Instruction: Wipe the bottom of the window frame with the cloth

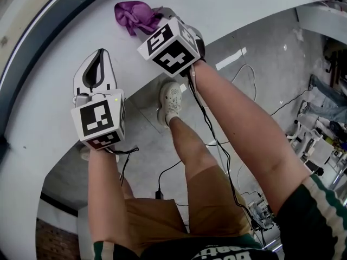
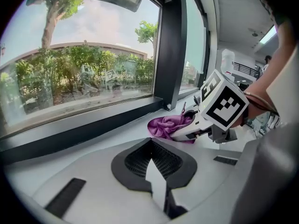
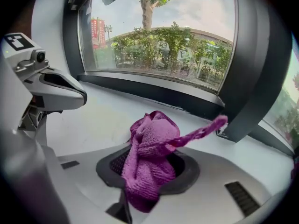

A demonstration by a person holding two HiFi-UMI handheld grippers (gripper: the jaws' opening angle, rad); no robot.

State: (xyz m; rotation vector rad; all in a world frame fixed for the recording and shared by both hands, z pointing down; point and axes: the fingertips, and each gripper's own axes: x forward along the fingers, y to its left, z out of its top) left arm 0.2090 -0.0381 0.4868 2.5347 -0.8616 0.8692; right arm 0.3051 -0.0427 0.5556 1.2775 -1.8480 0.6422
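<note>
Two claws, one purple cloth (image 3: 152, 167), one dark bottom rail (image 3: 154, 94) of window frame.

Your right claw (image 1: 161, 16): clenched on cloth, wad bunched between jaws, one twisted tail sticking out toward rail. Cloth sits over white sill (image 3: 103, 120), near rail, apart from it.

Your left claw (image 1: 101, 56): jaws pressed together, nothing between them. Over same sill, also apart from rail, beside right claw.

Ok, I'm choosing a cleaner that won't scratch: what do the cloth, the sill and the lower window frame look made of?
Cloth: purple microfibre or terry, judging by its fuzzy looped pile. Sill: smooth matt pale grey, perhaps painted or laminate; the look leaves it open. Lower frame: dark, straight-edged, faintly glossy, probably coated metal.
</note>
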